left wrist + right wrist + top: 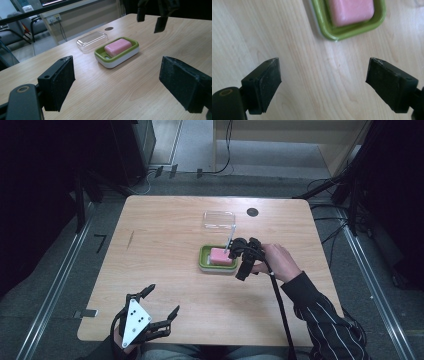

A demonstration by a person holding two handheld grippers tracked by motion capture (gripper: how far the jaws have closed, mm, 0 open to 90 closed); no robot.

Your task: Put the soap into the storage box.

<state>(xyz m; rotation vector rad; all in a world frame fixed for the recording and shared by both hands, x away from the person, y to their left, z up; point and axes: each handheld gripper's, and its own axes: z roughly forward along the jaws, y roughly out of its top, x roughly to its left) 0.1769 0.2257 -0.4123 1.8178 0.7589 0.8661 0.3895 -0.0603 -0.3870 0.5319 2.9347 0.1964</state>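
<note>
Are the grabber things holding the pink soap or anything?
No. Both the left gripper and right gripper are open and empty. The pink soap lies in its green dish.

A light wooden table [165, 270] stands on a grey floor [50, 285], with metal rails [60, 275] running along both sides. Black cables [227, 150] trail across the floor behind it, toward a pale wooden cabinet [285, 140]. The left gripper view shows grey chairs [37, 25] and a wall socket [53, 18]. The room's edges lie in deep shadow.
</note>
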